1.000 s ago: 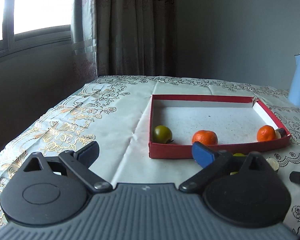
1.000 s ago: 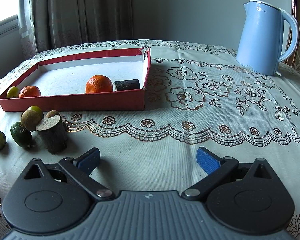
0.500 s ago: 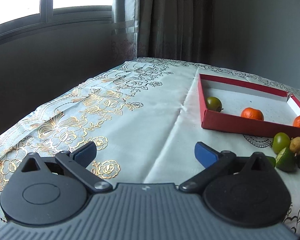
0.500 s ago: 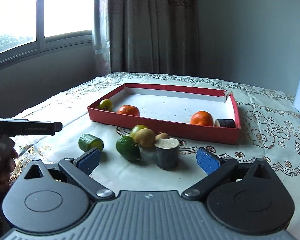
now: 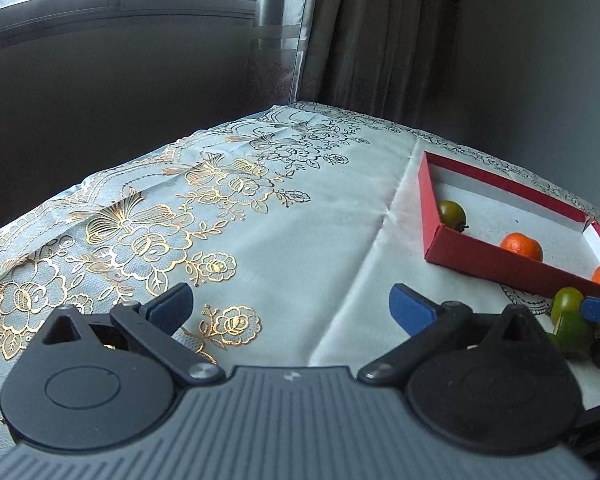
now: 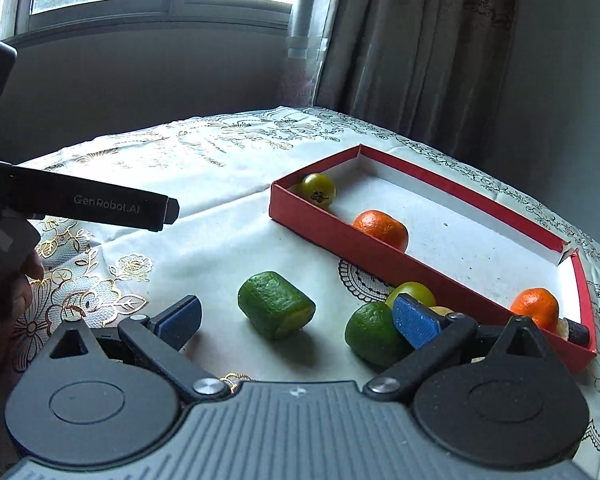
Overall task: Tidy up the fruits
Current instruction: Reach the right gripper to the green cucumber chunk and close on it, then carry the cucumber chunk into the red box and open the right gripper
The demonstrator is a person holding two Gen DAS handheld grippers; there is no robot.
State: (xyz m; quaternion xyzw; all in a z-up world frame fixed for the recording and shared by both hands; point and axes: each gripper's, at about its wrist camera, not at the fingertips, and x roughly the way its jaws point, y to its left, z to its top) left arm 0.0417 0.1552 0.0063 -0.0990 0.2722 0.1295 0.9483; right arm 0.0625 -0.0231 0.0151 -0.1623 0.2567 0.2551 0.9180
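Reaching in over loose fruit, right hand-held gripper (image 6: 296, 316) has its jaws wide apart, nothing held. Green chunk (image 6: 276, 305) lies on the counter (image 6: 228, 240) between the fingers; lime (image 6: 374, 332) touches the right pad. Left hand-held gripper (image 5: 290, 306) equally spread, empty, over bare cloth, well apart from fruit. Step looks like picking the next piece for the box (image 6: 380, 258), which already has two oranges and a small green fruit. Next: drop lower, centre on chunk, close. Box's near wall sits just beyond; cluster crowds the right; left side open, but counter edge is close there.
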